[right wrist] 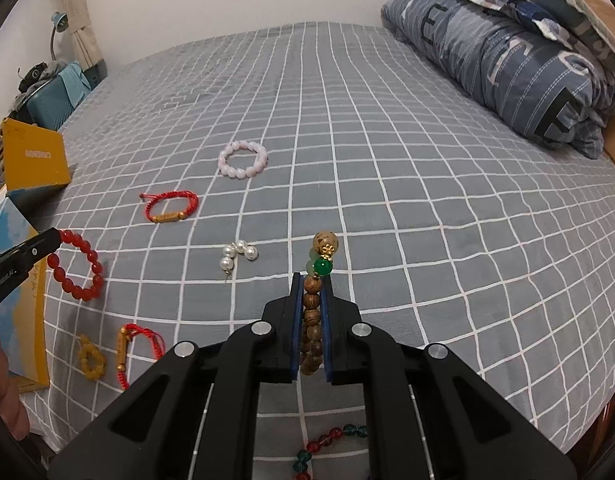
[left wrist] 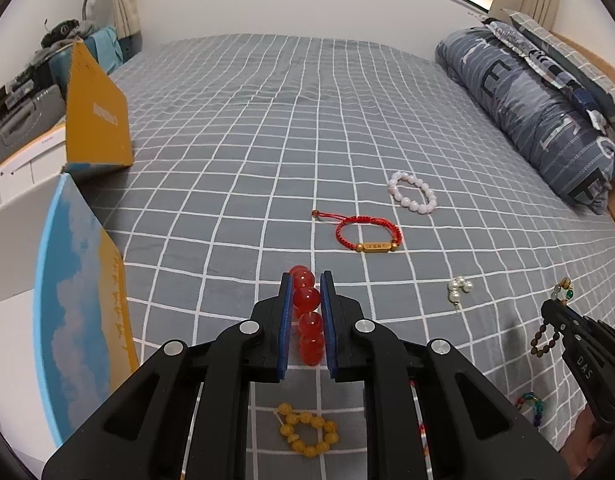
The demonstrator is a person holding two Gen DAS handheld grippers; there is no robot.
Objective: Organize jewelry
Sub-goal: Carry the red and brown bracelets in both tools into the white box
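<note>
Just starting: left gripper [left wrist: 305, 312] pinching red beads [left wrist: 307, 320], right gripper [right wrist: 310, 312] pinching wood beads [right wrist: 310, 320]; pink beads [right wrist: 243, 159], pearls [right wrist: 237, 258] & more left on bed [right wrist: 427, 240].

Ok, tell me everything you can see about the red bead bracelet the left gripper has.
The red bead bracelet is a ring of glossy, translucent red round beads that look like glass or stone. The left gripper is shut on one side of the loop, its blue-padded fingers pressing the beads, and the rest hangs free above the grey checked bedsheet.
</note>
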